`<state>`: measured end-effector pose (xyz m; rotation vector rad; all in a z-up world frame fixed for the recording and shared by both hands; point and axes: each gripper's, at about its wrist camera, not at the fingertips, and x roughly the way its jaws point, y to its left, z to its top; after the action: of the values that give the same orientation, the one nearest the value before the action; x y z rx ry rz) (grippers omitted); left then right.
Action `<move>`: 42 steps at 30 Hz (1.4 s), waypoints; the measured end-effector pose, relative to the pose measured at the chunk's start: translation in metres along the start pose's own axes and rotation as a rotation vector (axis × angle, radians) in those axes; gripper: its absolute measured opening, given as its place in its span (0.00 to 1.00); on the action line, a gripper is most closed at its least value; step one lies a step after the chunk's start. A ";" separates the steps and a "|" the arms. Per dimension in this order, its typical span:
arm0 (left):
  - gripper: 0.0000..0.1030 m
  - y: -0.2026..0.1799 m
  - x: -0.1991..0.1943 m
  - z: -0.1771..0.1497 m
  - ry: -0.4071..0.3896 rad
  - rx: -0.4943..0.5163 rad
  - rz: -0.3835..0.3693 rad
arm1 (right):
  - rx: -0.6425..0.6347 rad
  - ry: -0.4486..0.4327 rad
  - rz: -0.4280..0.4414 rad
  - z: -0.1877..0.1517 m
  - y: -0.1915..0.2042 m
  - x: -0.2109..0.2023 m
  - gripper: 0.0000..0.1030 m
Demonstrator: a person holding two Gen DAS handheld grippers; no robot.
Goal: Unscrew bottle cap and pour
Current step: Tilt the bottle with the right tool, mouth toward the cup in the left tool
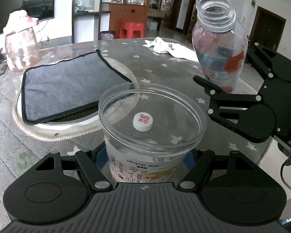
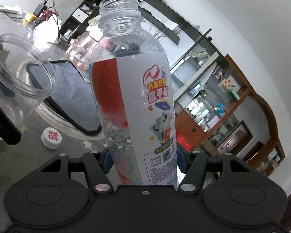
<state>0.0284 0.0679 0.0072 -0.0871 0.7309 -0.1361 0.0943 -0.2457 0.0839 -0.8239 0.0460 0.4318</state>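
Bottle [image 1: 219,44], left wrist view first: uncapped, threaded neck open, raised to the right of the jar [image 1: 151,124] and leaning a little toward it. Held low on its labelled body by the right gripper [image 1: 225,89], jaws pinching it from both sides. White cap [image 1: 142,123] seen through the clear jar wall, lying on the star-patterned table [image 1: 164,66] beyond, printed top up. Jar itself wide-mouthed, transparent, clamped near its base between the blue pads [image 1: 100,159] of the left gripper [image 1: 145,161]. Grey cloth [image 1: 67,81] spread on a round glass plate further back; pinkish glass jar [image 1: 21,50] at far left; white rag [image 1: 168,47] behind.

Right wrist view: bottle [image 2: 133,97] filling the middle, squeezed around its lower label by the right gripper [image 2: 143,163], blue pads [image 2: 106,161] pressed against both flanks. Water visible through most of the body, so probably moderately heavy and sloshing when tipped. Thin plastic wall, likely soft under pressure; a hard squeeze could push water out of the open neck. Glossy label, possibly slippery; present low grip leaves the neck free for pouring but puts the weight above the pads. Jar [image 2: 23,66] at upper left, mouth turned toward the bottle, near but apart. Cap [image 2: 51,137] on the table below it, just beside the left gripper's finger.

Judgement: unscrewing done, pouring not yet begun.
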 end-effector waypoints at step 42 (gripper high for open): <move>0.73 -0.008 0.001 -0.004 0.020 0.004 -0.022 | -0.313 -0.071 -0.119 -0.015 0.016 0.001 0.63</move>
<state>0.0255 0.0598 0.0047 -0.0899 0.7500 -0.1594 0.0909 -0.2461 0.0620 -1.1120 -0.1394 0.3601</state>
